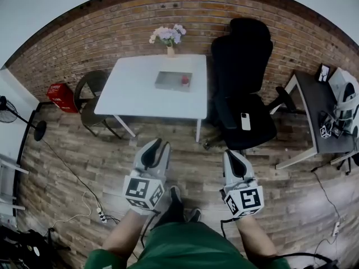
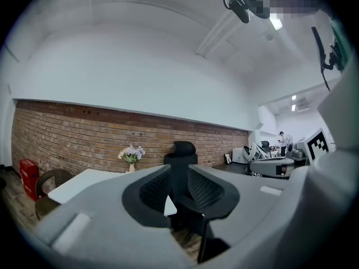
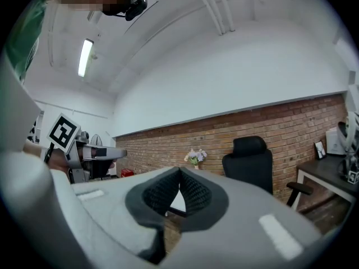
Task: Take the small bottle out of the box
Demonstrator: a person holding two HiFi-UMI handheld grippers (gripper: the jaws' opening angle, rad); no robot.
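Seen from the head view, nothing of the job is done yet. The small red bottle (image 1: pixel 184 80) seems to stand inside the flat grey box (image 1: pixel 170 81), at its right end, on the white rectangular table (image 1: pixel 134 91). That table lies at twelve o'clock from the person, well apart from both tools. The left gripper (image 1: pixel 159 145) and the right gripper (image 1: pixel 232 153) hang over the wooden plank floor (image 1: pixel 73 172), short of the table. By my reckoning the walk up, the grasp and the lift out are all left to do. A black office chair (image 1: pixel 244 66) sits at one o'clock with a white phone (image 1: pixel 245 121) on its seat. A vase of pale flowers (image 1: pixel 167 36) stands at the table's far edge, and a red container (image 1: pixel 61 97) rests at ten o'clock by the brick wall. The left gripper view tells what that one cannot: its jaws stand a narrow gap apart with nothing between them, and only the chair's back shows through the slot. The table edge shows at nine o'clock of the jaws, but the box and bottle are out of sight. The right gripper view shows its jaws closed tip to tip on nothing, with the flowers just above them at twelve o'clock and the left gripper off at nine o'clock. Here too neither box nor bottle shows.
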